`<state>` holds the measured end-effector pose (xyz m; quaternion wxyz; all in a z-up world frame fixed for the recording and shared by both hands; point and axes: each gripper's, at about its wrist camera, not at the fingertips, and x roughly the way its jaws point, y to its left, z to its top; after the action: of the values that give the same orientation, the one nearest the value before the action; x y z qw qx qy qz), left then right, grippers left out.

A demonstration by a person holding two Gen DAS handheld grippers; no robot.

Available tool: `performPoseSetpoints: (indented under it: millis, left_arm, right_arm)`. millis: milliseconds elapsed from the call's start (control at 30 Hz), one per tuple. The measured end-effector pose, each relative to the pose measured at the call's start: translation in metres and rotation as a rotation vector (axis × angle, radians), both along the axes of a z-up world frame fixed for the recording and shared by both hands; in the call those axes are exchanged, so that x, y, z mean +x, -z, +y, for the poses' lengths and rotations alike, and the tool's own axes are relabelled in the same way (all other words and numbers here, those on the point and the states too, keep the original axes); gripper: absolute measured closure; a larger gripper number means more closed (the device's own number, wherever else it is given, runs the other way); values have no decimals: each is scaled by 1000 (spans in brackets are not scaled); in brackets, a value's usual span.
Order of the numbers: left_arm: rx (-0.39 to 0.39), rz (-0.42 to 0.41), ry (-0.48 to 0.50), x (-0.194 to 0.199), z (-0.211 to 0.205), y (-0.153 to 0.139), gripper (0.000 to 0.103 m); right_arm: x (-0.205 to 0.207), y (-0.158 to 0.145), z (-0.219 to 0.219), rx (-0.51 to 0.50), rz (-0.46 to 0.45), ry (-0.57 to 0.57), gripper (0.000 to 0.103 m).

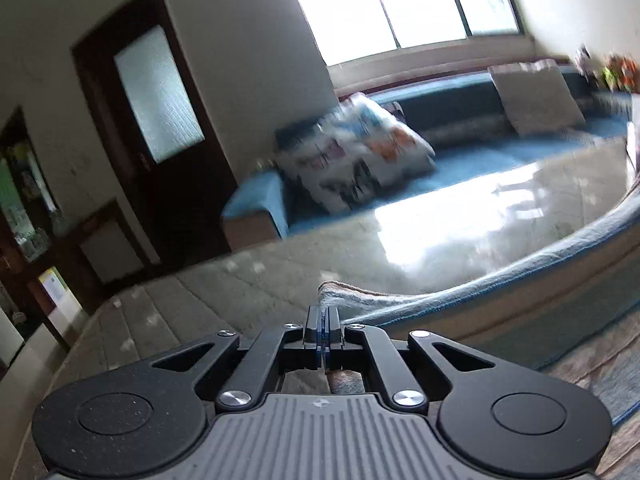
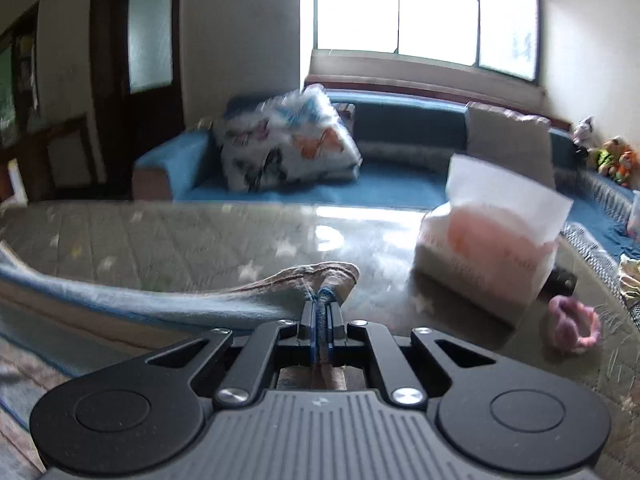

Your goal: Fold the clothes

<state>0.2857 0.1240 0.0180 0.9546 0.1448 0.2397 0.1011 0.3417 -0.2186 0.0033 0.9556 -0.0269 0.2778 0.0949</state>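
Both grippers pinch corners of the striped garment (image 2: pixel 140 300), left gripper (image 1: pixel 323 322) and right gripper (image 2: pixel 320 320) each clamped tight (edge stretched between them), probably to carry a fold across the near table (image 2: pixel 160 232).

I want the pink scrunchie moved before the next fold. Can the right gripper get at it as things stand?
Probably not yet: the right gripper is shut on the blue garment. The pink scrunchie lies uncovered on the table to its right, so the path looks free after release.

Cloth (image 2: pixel 168 300) on table (image 2: pixel 160 232) (bag (image 2: pixel 492 248) right); sofa (image 2: pixel 400 188) behind.
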Motion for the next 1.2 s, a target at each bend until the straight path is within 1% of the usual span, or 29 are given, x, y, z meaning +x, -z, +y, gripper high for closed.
performPoseSetpoints:
  millis: [33,167,233,333,400,433,467,500,533,567,600,633,667,700,733,767,867,967,1000,1100,1133,1167,1200]
  left_arm:
    - [5,-2,-6,1,-1,2,102]
    - [53,21,-19,6,-6,16,101]
    - [37,-3,-25,3,-9,13,101]
    - [32,-86,-20,-2,-12,-3,101]
    - [23,-141,-15,-6,-14,-11,101]
    - [37,-142,-4,-6,-16,-10,101]
    - [56,-106,-3,-1,-17,-5,101]
    - [67,-50,-16,7,-17,3,100]
    - [79,6,-30,14,-17,10,97]
    - [85,50,-48,20,-15,16,96]
    - [85,75,-73,23,-13,19,94]
    - [85,99,-97,26,-10,22,91]
    - [85,124,-122,29,-7,25,86]
    - [84,138,-141,31,-4,26,80]
    - [84,132,-149,30,-3,24,79]
    - [81,125,-142,28,-4,21,79]
    - [54,119,-83,25,-11,11,79]
    - [-7,147,1,30,-22,4,78]
    - [-12,158,24,33,-26,6,78]
    - [-4,206,59,48,-39,16,78]
    - [4,218,54,53,-41,21,78]
    - [20,214,44,56,-43,24,77]
    - [34,198,36,58,-43,26,74]
  right_arm:
    - [-1,0,0,9,-16,4,99]
    - [8,13,2,-10,13,10,99]
    - [12,20,1,-2,41,10,99]
    - [6,9,-3,35,-17,3,99]
    - [1,2,-3,35,-71,1,99]
    - [-3,0,-2,33,-101,5,99]
    - [-3,1,-1,13,-113,5,99]
    - [1,6,0,-12,-89,7,98]
    - [8,12,0,-18,-34,16,98]
    - [14,18,-2,-6,14,18,96]
    - [20,24,-4,7,62,20,96]
    - [22,26,-6,16,75,30,94]
    - [21,24,-7,10,64,34,89]
    - [20,22,-8,2,51,36,87]
    - [18,20,-9,-5,39,39,82]
    - [18,18,-8,-8,36,27,81]
    - [16,12,-5,-15,29,-11,81]
    - [25,13,4,32,76,-72,81]
    - [28,15,8,31,92,-89,81]
    - [34,22,15,10,122,-101,80]
    - [34,22,16,9,124,-102,79]
    - [35,23,16,8,126,-102,78]
    - [36,24,16,8,127,-103,78]
